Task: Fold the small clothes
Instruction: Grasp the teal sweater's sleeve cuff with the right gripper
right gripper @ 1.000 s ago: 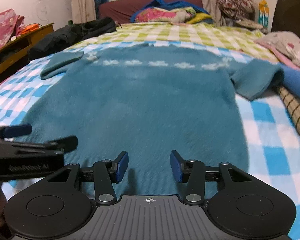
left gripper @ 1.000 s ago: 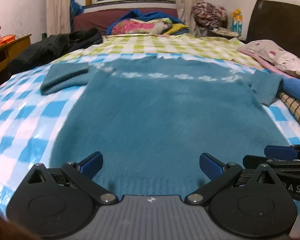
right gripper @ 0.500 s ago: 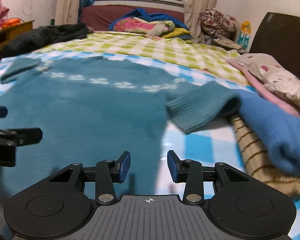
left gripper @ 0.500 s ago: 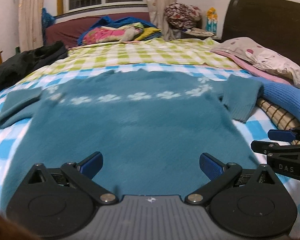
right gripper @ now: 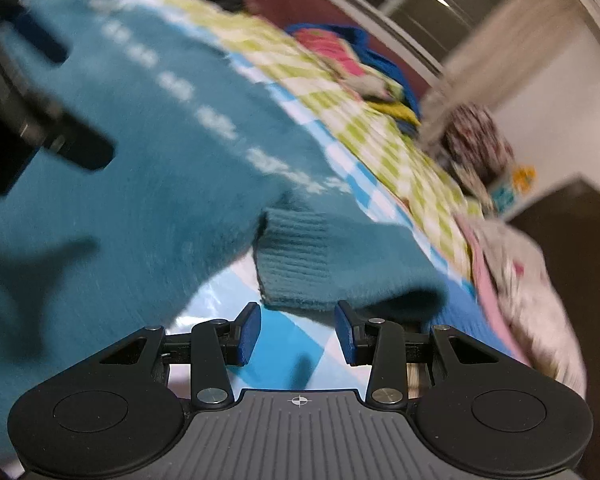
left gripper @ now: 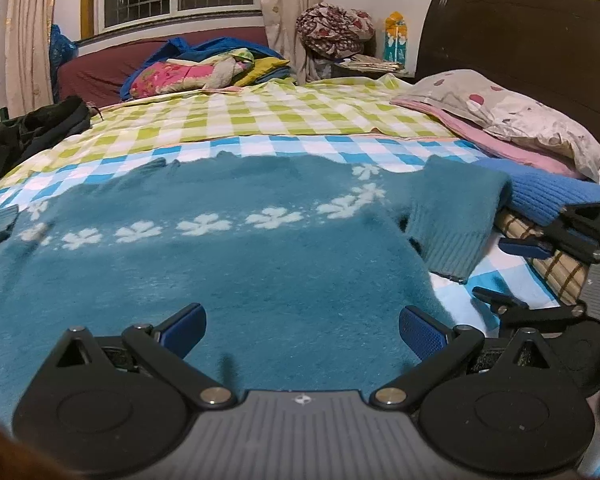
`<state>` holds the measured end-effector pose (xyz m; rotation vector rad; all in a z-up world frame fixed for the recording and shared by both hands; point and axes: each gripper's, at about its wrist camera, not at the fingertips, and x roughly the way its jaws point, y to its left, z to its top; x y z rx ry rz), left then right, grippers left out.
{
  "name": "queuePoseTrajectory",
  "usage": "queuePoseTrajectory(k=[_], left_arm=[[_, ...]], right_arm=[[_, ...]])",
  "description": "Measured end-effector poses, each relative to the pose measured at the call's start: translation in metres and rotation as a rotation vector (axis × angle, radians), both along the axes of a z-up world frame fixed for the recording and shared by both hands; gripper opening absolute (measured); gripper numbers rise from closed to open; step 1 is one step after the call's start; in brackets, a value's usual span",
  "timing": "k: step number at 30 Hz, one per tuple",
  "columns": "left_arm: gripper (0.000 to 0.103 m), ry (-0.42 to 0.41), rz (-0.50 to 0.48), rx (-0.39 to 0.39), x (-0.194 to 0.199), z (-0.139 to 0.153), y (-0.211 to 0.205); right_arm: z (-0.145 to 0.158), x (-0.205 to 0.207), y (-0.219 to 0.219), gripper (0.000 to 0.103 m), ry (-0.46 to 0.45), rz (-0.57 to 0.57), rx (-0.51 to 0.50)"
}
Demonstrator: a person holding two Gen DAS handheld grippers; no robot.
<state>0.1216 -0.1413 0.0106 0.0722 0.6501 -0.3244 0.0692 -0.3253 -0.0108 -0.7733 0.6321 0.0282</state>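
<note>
A teal sweater (left gripper: 240, 272) with a band of white flowers lies spread flat on the checked bed sheet (left gripper: 280, 116). Its right sleeve is folded back, with the ribbed cuff (left gripper: 452, 236) resting by the body. My left gripper (left gripper: 302, 330) hovers open over the lower right part of the sweater with nothing between its pads. My right gripper (right gripper: 298, 330) is tilted over and open, and the cuff (right gripper: 296, 264) lies just beyond its fingertips. It holds nothing. The left wrist view shows the right gripper (left gripper: 512, 272) at the right edge. In the right wrist view the left gripper (right gripper: 60, 92) appears blurred at upper left.
A blue knit garment (left gripper: 548, 196) lies on a folded plaid cloth (left gripper: 556, 268) just right of the sleeve. Behind them are a spotted pillow (left gripper: 520, 120) and a dark headboard (left gripper: 520, 40). A dark jacket (left gripper: 32, 128) lies far left, and piled bedding (left gripper: 204, 68) sits under the window.
Both grippers have travelled right across the sweater. The right gripper has rolled over and come close to the right sleeve cuff, its jaws slightly narrower than before.
</note>
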Motion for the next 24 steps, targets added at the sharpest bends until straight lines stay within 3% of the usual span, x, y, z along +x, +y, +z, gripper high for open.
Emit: queuePoseTrajectory(k=[10, 16, 18, 21, 24], left_arm=[[0.103, 0.023, -0.006, -0.011, 0.013, -0.013, -0.019], [0.103, 0.049, 0.021, -0.029, 0.02, -0.018, -0.013], [0.103, 0.058, 0.043, -0.051, 0.022, -0.017, -0.008], [0.103, 0.052, 0.059, -0.08, 0.022, -0.011, 0.002], [0.103, 0.02, 0.069, -0.09, 0.017, -0.003, 0.013]], right_arm=[[-0.014, 0.028, -0.012, 0.038, 0.055, 0.098, -0.2], [-0.021, 0.049, -0.011, 0.036, 0.092, 0.213, -0.286], [-0.02, 0.057, -0.011, 0.016, 0.125, 0.223, -0.259], [-0.015, 0.065, -0.009, 0.011, 0.155, 0.172, -0.174], [0.009, 0.077, -0.018, 0.01, 0.173, 0.029, 0.082]])
